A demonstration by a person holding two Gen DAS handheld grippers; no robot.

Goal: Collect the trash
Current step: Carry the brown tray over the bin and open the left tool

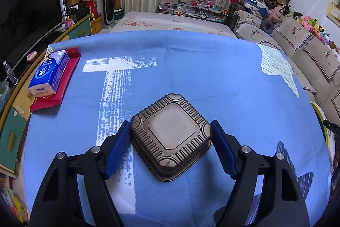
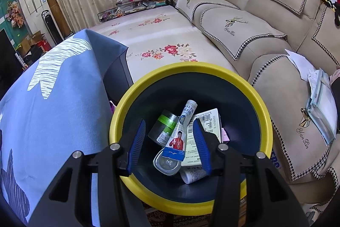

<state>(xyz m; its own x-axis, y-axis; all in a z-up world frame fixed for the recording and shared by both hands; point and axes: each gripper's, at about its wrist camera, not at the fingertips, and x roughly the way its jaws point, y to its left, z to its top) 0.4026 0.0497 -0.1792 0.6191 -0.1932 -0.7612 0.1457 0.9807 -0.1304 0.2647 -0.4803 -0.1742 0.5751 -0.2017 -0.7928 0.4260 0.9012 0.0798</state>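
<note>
Your left claw (image 1: 171, 147) has its blue pads (image 1: 119, 150) touching two corners of the brown tray (image 1: 171, 135), which sits upside down on the blue cloth (image 1: 191, 69). It is gripping the tray. At ten o'clock from it lies a blue tissue pack (image 1: 50, 72) on a red bag (image 1: 63, 78).

Your right claw (image 2: 169, 143) is open with nothing in it (it hangs over the yellow bin (image 2: 261, 103)). Down inside are a squeezed tube (image 2: 180, 129), a clear cup (image 2: 166, 164) and a white box (image 2: 204, 120). A beige sofa (image 2: 244, 33) stands at two o'clock.
</note>
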